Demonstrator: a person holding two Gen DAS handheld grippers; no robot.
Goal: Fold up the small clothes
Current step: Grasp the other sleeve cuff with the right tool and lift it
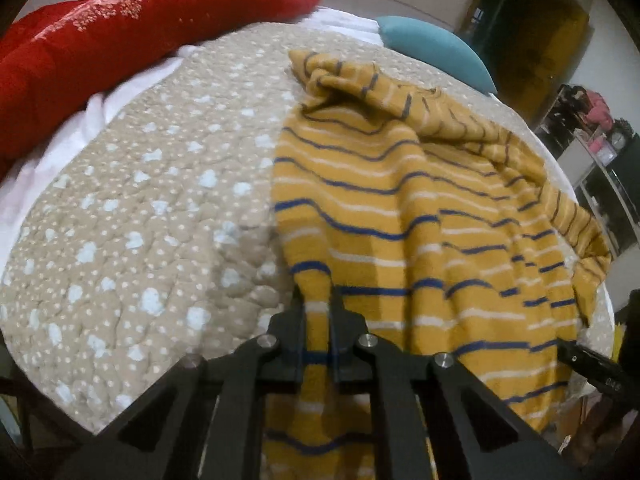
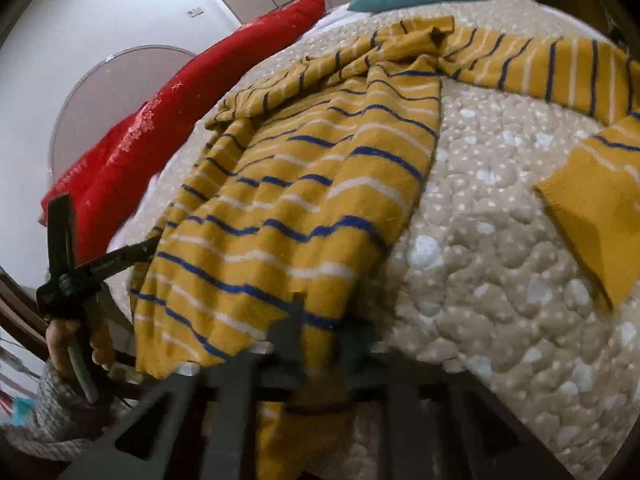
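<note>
A mustard-yellow sweater with blue and white stripes (image 1: pixel 400 208) lies rumpled on the beige quilted bed cover (image 1: pixel 140 220). My left gripper (image 1: pixel 318 300) is shut on the sweater's near hem at its left corner. In the right wrist view the sweater (image 2: pixel 304 184) spreads up the bed, one sleeve (image 2: pixel 560 64) stretched to the far right with its cuff (image 2: pixel 592 216) lying on the quilt (image 2: pixel 500 280). My right gripper (image 2: pixel 320 324) is shut on the hem's right corner; the frame is blurred there. The left gripper (image 2: pixel 148 246) also shows at the left, held by a hand.
A long red pillow (image 1: pixel 100 40) lies along the far left of the bed, over a white sheet (image 1: pixel 60 148). A teal cushion (image 1: pixel 436 48) sits at the far end. Shelves with clutter (image 1: pixel 592 136) stand at the right. The bed's near edge is just under both grippers.
</note>
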